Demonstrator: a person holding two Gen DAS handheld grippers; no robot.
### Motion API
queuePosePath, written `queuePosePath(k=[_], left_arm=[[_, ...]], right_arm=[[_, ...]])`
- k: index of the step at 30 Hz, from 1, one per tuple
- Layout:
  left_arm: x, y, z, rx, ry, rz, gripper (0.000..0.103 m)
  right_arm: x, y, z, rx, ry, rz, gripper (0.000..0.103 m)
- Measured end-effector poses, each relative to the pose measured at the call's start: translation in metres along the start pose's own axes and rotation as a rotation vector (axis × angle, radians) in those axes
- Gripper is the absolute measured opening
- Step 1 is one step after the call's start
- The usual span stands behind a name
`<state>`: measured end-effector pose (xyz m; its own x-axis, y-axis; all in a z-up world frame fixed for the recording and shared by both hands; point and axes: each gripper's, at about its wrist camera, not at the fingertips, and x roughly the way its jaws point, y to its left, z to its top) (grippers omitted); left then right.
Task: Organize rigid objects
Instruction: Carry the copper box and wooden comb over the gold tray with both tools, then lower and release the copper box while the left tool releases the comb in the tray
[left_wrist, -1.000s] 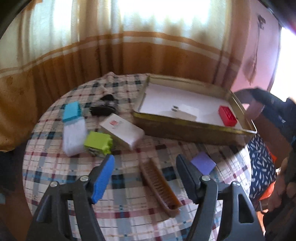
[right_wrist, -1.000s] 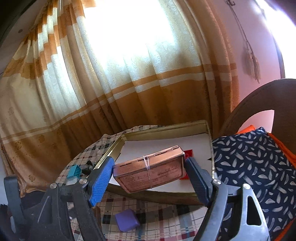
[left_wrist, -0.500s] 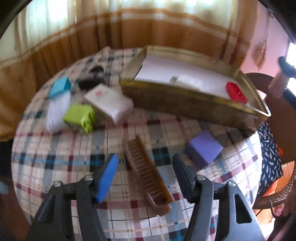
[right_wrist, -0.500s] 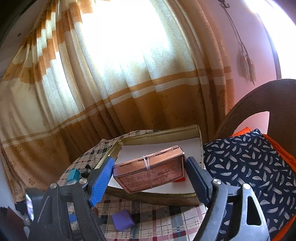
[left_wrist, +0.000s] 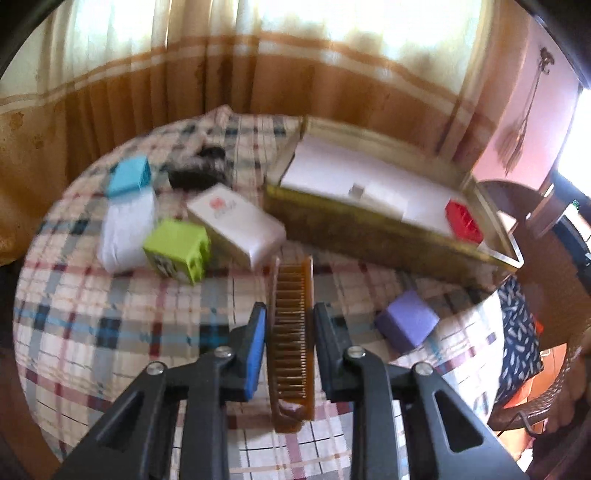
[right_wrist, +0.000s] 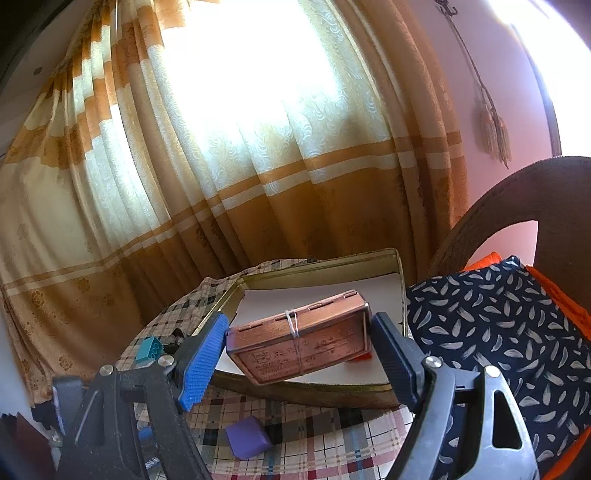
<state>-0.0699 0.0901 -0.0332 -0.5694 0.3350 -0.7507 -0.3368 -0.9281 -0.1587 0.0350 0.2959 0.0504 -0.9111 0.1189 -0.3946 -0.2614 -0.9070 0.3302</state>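
Note:
A brown comb (left_wrist: 292, 339) lies lengthwise on the plaid tablecloth, and my left gripper (left_wrist: 290, 336) is shut on it, both pads pressing its sides. Behind it stands a gold tin tray (left_wrist: 354, 232) lined with white paper, with a red block (left_wrist: 463, 221) at its right end. My right gripper (right_wrist: 299, 349) is shut on a copper tin box (right_wrist: 301, 343) bound with a rubber band, held in the air just in front of the same tray (right_wrist: 321, 266).
Left of the tray lie a white box (left_wrist: 236, 223), a green block (left_wrist: 177, 249), a blue block (left_wrist: 129, 177) on a white packet, and a black object (left_wrist: 195, 173). A purple block (left_wrist: 408, 325) sits right of the comb. A cushioned chair (right_wrist: 498, 325) stands at the table's right.
The left gripper's jaws have come together on the comb, which now lies straight between them instead of slanting. The right gripper still holds the copper box in the same spot.

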Motion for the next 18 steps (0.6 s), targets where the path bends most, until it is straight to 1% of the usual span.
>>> queuePosePath(k=[4, 8, 15, 18], left_arm=[[-0.019, -0.003, 0.013, 0.018, -0.066, 0.0, 0.024], [-0.029, -0.011, 0.031, 0.049, -0.112, -0.015, 0.024], [-0.029, -0.033, 0.062, 0.107, -0.166, -0.027, 0.024], [-0.032, -0.034, 0.073, 0.103, -0.187, -0.058, 0.024]], right_arm=[[-0.002, 0.002, 0.003, -0.009, -0.01, 0.0, 0.081], [-0.003, 0.0, 0.01, -0.012, -0.024, -0.003, 0.081], [-0.002, -0.003, 0.028, -0.028, -0.066, -0.035, 0.081], [0.002, -0.007, 0.034, -0.022, -0.068, -0.042, 0.081]])
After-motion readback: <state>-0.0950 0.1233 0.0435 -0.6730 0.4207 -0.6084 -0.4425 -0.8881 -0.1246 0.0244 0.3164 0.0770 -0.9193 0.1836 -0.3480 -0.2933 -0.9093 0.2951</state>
